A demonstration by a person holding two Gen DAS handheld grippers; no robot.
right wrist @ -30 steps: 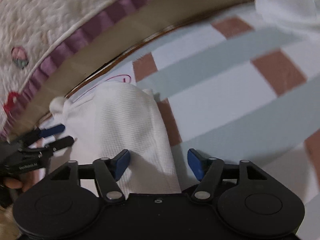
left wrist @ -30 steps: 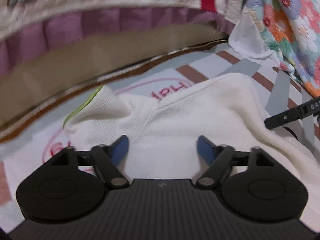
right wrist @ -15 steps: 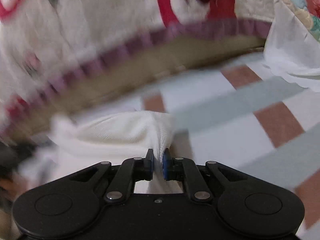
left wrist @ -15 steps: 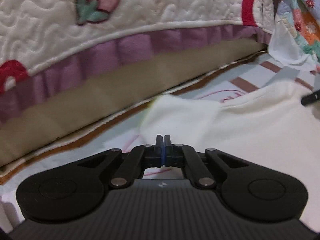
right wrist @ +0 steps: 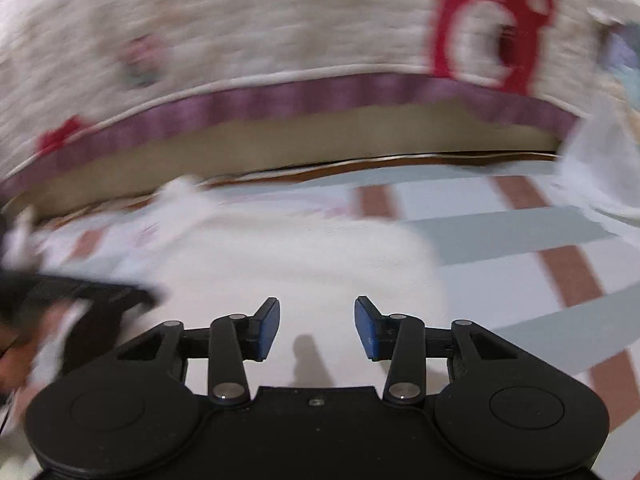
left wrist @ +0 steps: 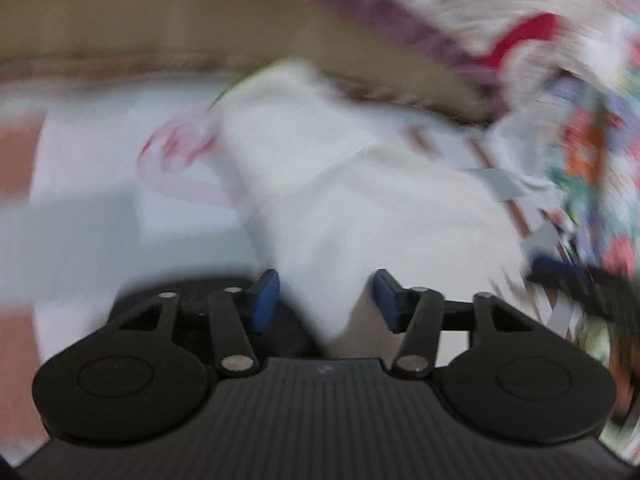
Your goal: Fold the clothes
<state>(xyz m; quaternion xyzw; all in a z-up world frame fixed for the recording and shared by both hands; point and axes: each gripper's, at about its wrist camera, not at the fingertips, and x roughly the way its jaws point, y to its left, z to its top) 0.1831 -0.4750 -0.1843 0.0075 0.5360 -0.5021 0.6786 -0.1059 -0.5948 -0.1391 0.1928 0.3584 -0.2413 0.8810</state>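
A white waffle-knit garment lies bunched on the striped bedsheet; both views are motion-blurred. My left gripper is open, with a fold of the garment lying between its blue pads. My right gripper is open just above the same garment, holding nothing. The left gripper shows as a dark blur at the left of the right wrist view, and the right gripper shows at the right edge of the left wrist view.
A quilted cream blanket with red and pink motifs and a purple trim rises behind the sheet, above a tan mattress side. A floral quilt and thin white cloth lie at the right.
Both grippers were shut on the garment half a second ago and now stand open; the garment has dropped onto the sheet. Both cameras are moving fast.
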